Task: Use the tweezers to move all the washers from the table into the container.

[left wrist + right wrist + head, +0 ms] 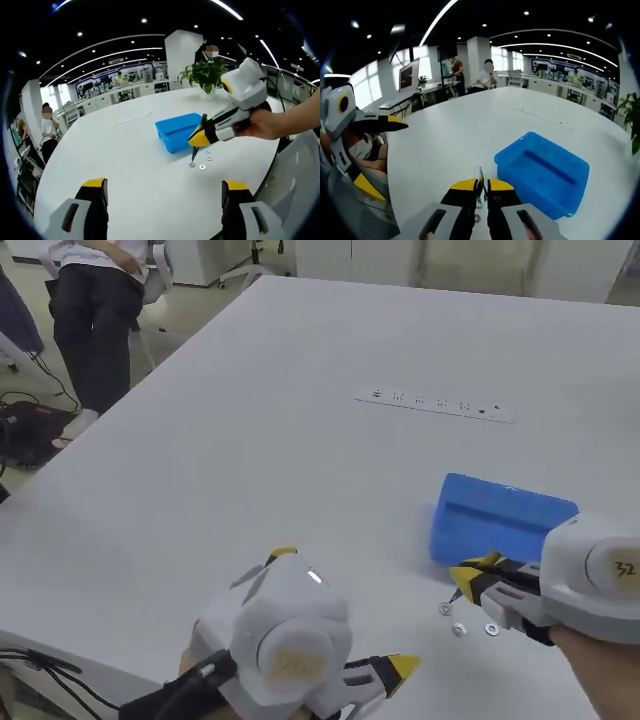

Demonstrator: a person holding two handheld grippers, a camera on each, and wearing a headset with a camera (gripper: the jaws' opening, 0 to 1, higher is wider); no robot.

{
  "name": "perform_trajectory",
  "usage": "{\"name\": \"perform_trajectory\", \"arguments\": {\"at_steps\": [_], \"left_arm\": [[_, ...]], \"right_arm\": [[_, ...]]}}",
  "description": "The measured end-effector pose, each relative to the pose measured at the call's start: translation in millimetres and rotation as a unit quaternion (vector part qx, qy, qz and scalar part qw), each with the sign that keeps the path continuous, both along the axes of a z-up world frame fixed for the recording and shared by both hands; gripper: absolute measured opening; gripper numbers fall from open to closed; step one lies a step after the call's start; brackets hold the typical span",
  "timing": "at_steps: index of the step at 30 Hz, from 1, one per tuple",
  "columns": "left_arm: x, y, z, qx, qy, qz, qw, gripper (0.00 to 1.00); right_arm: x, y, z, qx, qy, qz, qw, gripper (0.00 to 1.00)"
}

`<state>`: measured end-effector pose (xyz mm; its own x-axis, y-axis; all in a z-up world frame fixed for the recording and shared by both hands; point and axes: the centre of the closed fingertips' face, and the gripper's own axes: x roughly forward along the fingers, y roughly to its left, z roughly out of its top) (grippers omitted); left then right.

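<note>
Several washers (459,629) lie just beside the blue container (500,515); right claw (482,186) clamps tweezers (480,175), left claw (165,186) gapes apart.

Right gripper (483,185) jaws pinch tweezers (480,174) beside blue container (542,172)

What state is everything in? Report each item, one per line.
container: upright, open-topped, looks empty.
washers: lying loose beside container.
tweezers: clamped, tips down near washers.
right gripper: fingers shut on tweezers.
left gripper: fingers open, holding nothing.
</note>
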<state>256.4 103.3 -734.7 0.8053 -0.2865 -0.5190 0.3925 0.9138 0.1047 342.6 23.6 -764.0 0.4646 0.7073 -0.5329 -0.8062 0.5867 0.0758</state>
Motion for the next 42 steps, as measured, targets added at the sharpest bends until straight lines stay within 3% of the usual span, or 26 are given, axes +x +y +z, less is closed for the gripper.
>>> {"name": "perform_trajectory", "arguments": {"at_steps": [5,14,26,34,37,42], "left_arm": [[-0.6,-0.5,-1.6,-0.001,0.005,-0.001,1.0000,0.96],[-0.2,1.4,-1.2,-0.005,0.006,0.004,1.0000,0.95],[-0.3,-0.3,-0.9,0.001,0.002,-0.002,1.0000,0.95],[-0.6,-0.8,-0.4,0.003,0.001,-0.003,1.0000,0.95],[-0.4,0.3,-0.7,0.003,0.002,0.000,1.0000,0.95],[-0.8,-0.4,-2.0,0.000,0.006,-0.001,1.0000,0.94]], "right_arm": [[3.3,-0.9,-12.5,-0.014,0.009,0.005,0.9999,0.04],[0.0,3.0,-9.5,-0.010,0.002,0.011,0.9999,0.04],[-1.9,-0.2,-9.0,0.005,0.006,-0.011,0.9999,0.03],[-2.8,-0.4,-9.6,-0.022,0.008,0.002,0.9997,0.02],[-3.1,-0.5,-6.5,-0.027,0.002,0.008,0.9996,0.02],[1.6,-2.5,6.0,-0.014,0.005,0.002,0.9999,0.02]]}}
